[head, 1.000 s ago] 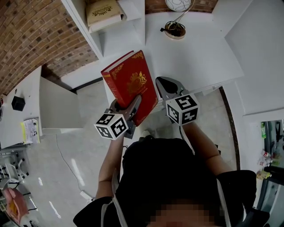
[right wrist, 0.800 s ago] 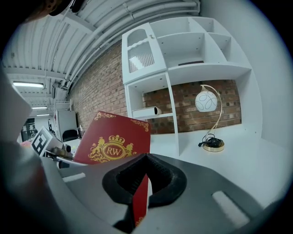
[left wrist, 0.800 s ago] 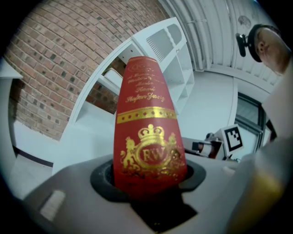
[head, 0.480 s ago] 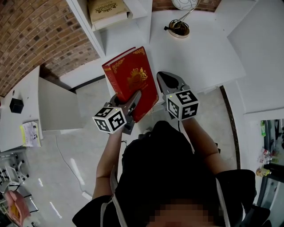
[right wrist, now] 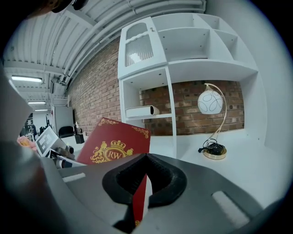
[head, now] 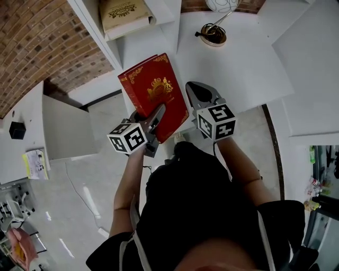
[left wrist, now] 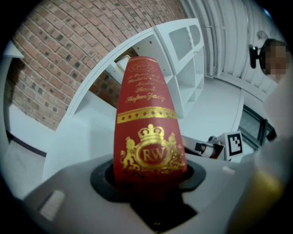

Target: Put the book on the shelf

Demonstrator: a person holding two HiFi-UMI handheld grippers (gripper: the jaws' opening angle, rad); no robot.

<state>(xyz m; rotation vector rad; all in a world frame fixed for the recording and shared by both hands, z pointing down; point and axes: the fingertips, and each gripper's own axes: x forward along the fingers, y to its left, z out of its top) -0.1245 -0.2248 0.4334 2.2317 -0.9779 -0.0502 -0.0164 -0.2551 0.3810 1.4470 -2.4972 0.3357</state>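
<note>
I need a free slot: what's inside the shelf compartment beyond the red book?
One cream book with gold ornament, lying flat. The space behind it is hidden.

Staged study corner inside an industrial hall: white shelf unit (right wrist: 206,68), brick wall (right wrist: 98,87), globe lamp (right wrist: 210,102), corrugated ceiling (right wrist: 91,18), strip lights (right wrist: 26,79).

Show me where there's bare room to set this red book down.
Bare: the white countertop between the shelf upright and the lamp, and the open compartments above it. Crowded: the shelf holding the cream book, and around the lamp's base and cord.
</note>
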